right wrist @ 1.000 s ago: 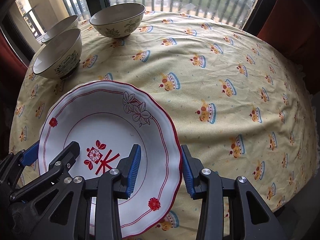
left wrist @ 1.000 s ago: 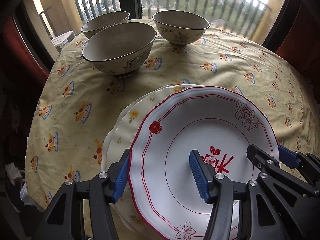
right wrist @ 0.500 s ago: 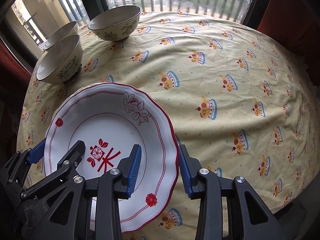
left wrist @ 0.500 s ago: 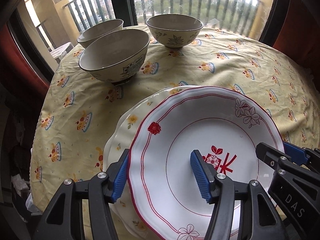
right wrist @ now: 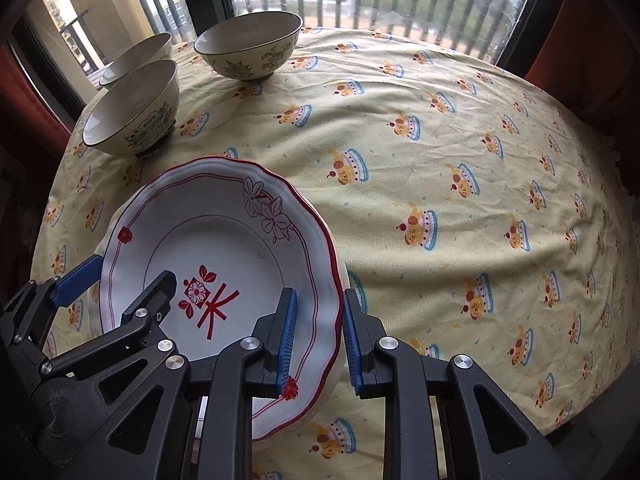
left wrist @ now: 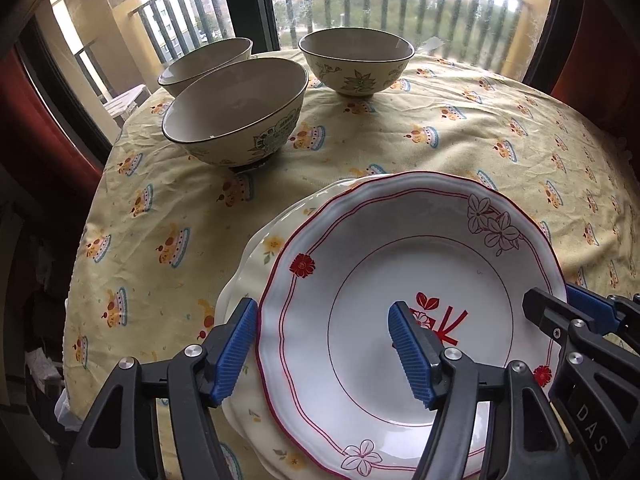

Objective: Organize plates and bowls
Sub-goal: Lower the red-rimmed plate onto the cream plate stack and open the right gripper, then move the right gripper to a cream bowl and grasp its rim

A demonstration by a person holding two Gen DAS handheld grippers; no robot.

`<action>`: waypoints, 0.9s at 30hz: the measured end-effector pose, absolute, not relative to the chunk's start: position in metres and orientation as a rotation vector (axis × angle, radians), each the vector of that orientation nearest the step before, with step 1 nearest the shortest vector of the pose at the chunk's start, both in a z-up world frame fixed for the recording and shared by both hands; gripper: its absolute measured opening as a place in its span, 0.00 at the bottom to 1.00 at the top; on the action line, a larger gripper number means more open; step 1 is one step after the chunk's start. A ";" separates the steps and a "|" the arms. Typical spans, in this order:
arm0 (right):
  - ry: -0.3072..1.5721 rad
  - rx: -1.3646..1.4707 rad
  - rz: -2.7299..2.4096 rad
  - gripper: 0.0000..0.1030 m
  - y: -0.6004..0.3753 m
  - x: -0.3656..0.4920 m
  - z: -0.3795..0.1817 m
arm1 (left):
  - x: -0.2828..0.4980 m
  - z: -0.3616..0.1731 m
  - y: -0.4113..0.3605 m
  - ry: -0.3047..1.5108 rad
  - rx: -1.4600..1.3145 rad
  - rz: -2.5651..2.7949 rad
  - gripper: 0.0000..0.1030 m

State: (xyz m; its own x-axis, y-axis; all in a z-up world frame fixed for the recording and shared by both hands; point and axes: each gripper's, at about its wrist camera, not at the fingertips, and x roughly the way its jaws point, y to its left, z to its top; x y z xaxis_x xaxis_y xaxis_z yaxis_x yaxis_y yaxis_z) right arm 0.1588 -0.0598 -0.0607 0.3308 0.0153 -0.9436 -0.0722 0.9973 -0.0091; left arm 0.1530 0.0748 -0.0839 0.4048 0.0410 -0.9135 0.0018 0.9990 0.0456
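A white plate with a red rim and red motif lies on top of a cream plate with yellow flowers. My left gripper is open, its fingers straddling the red plate's left rim. My right gripper is open too, its blue pads a little apart on either side of the red plate's right rim. Three cream bowls stand at the far left: one nearest, one behind it and one further right.
A yellow tablecloth with a cake print covers the round table. A window with balcony railings stands behind the bowls. The table's left edge drops off near the plates.
Both grippers have drawn back and risen slightly. The right gripper's jaws have closed in a little around the red plate's rim. The plates and bowls have not moved.
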 end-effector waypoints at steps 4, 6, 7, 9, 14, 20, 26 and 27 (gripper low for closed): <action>1.246 -0.040 0.069 0.25 -0.056 0.163 -0.065 | 0.155 -0.084 0.079 1.159 0.033 0.037 0.66; 1.256 -0.026 0.068 0.25 -0.057 0.164 -0.067 | 0.154 -0.084 0.080 1.160 0.030 0.040 0.66; 1.254 -0.036 0.070 0.25 -0.055 0.164 -0.067 | 0.154 -0.084 0.080 1.160 0.030 0.042 0.66; 1.253 -0.046 0.072 0.25 -0.053 0.164 -0.068 | 0.154 -0.084 0.081 1.162 0.026 0.044 0.68; 1.257 -0.041 0.066 0.27 -0.051 0.166 -0.068 | 0.154 -0.083 0.083 1.175 0.018 0.040 0.70; 1.244 -0.057 0.077 0.36 -0.051 0.167 -0.069 | 0.153 -0.084 0.087 1.198 0.004 0.079 0.76; 1.236 -0.052 0.138 0.63 -0.059 0.176 -0.065 | 0.153 -0.087 0.096 1.242 -0.077 0.169 0.78; 1.228 -0.052 0.151 0.65 -0.061 0.178 -0.063 | 0.154 -0.086 0.095 1.243 -0.079 0.184 0.79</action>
